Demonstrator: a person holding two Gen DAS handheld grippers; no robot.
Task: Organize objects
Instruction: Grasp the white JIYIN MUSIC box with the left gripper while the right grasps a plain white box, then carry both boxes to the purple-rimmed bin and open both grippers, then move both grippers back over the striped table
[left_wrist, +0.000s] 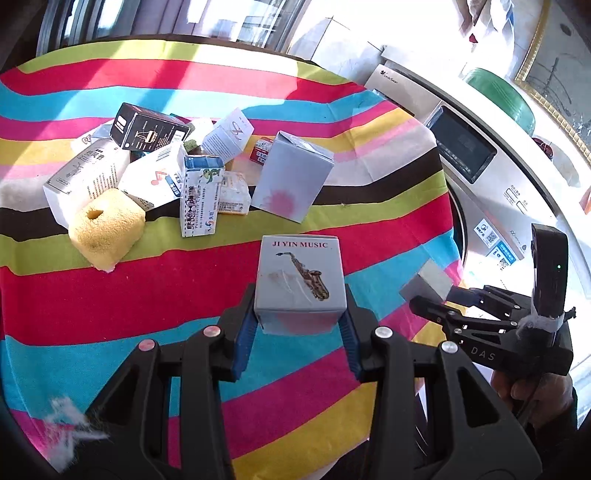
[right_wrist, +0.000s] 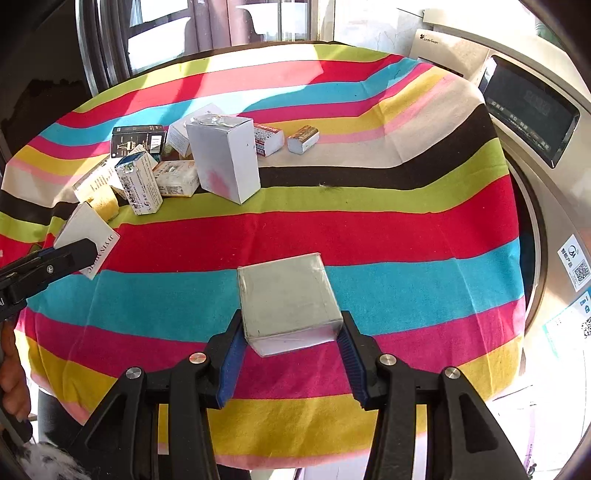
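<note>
My left gripper (left_wrist: 300, 325) is shut on a grey box printed "JI YIN MUSIC" with a saxophone (left_wrist: 300, 280), held above the striped cloth (left_wrist: 147, 295). The same box (right_wrist: 86, 236) shows at the left edge of the right wrist view. My right gripper (right_wrist: 291, 345) is shut on a plain grey box (right_wrist: 286, 295); the gripper also shows in the left wrist view (left_wrist: 436, 299), at the right beyond the table edge. A pile of small boxes (left_wrist: 155, 166) and a yellow sponge (left_wrist: 105, 227) lie at the far left of the table.
A tall grey box (left_wrist: 291, 181) stands by the pile. Two small packets (right_wrist: 286, 140) lie further back. A washing machine (left_wrist: 480, 155) stands close against the table's right edge. A window is behind the table.
</note>
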